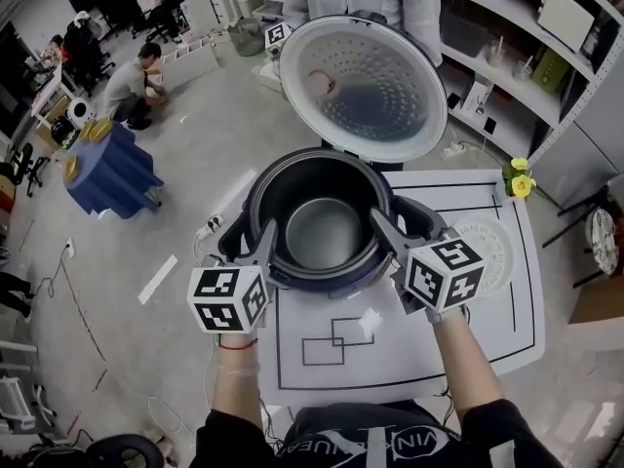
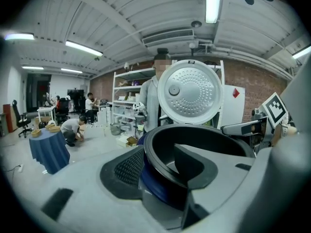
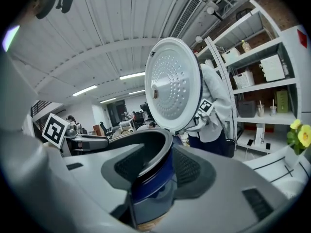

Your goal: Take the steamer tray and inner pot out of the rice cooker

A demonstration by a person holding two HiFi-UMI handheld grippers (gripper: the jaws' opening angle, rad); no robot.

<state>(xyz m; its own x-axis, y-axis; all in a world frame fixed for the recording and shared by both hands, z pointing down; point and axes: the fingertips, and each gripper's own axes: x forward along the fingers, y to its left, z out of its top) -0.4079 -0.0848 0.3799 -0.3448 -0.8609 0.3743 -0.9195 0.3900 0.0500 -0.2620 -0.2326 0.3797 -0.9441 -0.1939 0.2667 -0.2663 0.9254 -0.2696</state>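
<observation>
Left gripper (image 2: pixel 158 168): released, with my jaws spread wide astride the near-left rim of the rice cooker (image 1: pixel 322 279). One pad is outside the blue wall and the other is inside the bowl.
Right gripper (image 3: pixel 160 171): also let go, and astride the near-right rim (the blue wall stands between its pads).
Inner pot (image 1: pixel 322 230): seated in the cooker, between my two grippers.
Lid (image 1: pixel 366 86): standing open, beyond both tools.
White round tray (image 1: pixel 487 253): flat on the table (image 1: pixel 487 339), just outside my right gripper.
</observation>
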